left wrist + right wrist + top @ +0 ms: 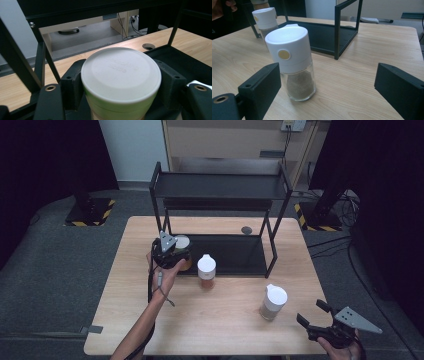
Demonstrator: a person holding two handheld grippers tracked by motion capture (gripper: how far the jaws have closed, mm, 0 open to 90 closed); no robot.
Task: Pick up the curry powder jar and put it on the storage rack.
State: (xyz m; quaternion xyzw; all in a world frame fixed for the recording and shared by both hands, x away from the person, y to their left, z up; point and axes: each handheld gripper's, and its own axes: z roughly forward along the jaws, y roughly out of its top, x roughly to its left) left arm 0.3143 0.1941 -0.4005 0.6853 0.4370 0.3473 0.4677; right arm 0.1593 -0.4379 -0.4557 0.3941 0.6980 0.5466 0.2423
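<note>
My left gripper [180,252] is shut on a jar with a pale round lid [182,241], held at the front left corner of the black rack's lower shelf [235,255]. In the left gripper view the lid [121,73] sits between both black jaws, which press on the jar's sides. A white-capped spice jar [206,270] stands on the table just in front of the rack. A second one [273,302], with brownish powder inside, stands further right. My right gripper [312,312] hangs open near the table's front right corner, with that jar [294,67] a little ahead of its jaws.
The two-tier black rack [220,185] takes up the back middle of the wooden table [225,330]. A round cable hole [246,230] lies behind its lower shelf. The other jar [265,20] stands beside the rack's leg. Dark floor surrounds the table.
</note>
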